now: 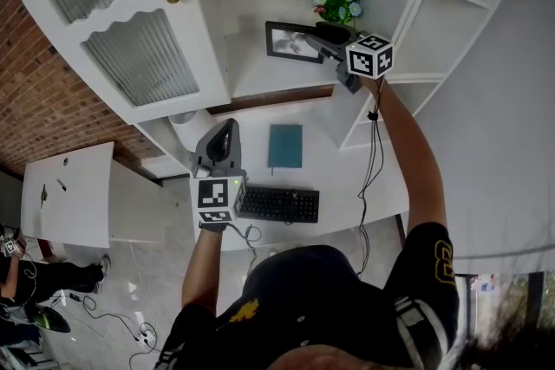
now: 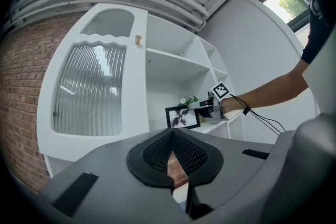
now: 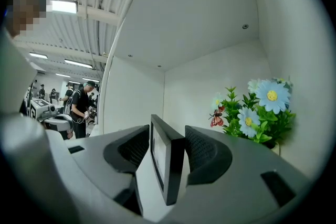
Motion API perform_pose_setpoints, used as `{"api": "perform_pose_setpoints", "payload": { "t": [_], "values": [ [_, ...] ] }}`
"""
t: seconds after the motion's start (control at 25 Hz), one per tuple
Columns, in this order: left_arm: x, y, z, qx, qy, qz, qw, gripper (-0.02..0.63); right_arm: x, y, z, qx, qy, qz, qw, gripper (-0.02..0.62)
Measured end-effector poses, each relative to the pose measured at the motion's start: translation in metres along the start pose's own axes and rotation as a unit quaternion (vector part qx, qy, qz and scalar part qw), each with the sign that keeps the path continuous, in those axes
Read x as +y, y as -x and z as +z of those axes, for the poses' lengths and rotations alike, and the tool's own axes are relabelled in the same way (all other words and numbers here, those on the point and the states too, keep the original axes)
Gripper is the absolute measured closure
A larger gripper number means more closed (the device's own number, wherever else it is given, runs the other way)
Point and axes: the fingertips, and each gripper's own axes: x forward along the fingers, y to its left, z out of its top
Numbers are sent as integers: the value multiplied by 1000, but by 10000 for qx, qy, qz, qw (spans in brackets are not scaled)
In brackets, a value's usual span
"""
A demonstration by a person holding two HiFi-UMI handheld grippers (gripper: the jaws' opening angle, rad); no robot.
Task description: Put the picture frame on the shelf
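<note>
A black picture frame (image 1: 290, 42) with a dark floral print stands upright on the white shelf (image 1: 260, 84) of the wall unit. My right gripper (image 1: 319, 39) reaches up to the frame's right edge. In the right gripper view the frame (image 3: 167, 165) is seen edge-on between the two black pads, and the gripper (image 3: 167, 150) is shut on it. From the left gripper view the frame (image 2: 182, 117) shows small in the distance. My left gripper (image 1: 224, 136) hangs low over the desk, shut (image 2: 172, 159) with nothing in it.
A pot of blue and white flowers (image 1: 340, 6) stands right beside the frame, close to the right jaw (image 3: 262, 107). On the desk lie a teal notebook (image 1: 284, 146) and a black keyboard (image 1: 279, 204). A ribbed-glass cabinet door (image 1: 130, 22) stands open at the left.
</note>
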Motion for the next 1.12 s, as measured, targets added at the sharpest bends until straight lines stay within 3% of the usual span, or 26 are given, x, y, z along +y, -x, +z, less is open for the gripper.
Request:
{"api": "perform_pose_setpoints", "payload": {
  "t": [0.6, 1.12],
  "values": [
    [-12, 5, 1, -22, 12, -163, 9999, 588, -12, 20, -5, -75, -87, -595, 9982, 399],
    [-26, 4, 3, -34, 46, -367, 9993, 588, -7, 42, -17, 4, -254, -796, 9965, 399]
  ]
}}
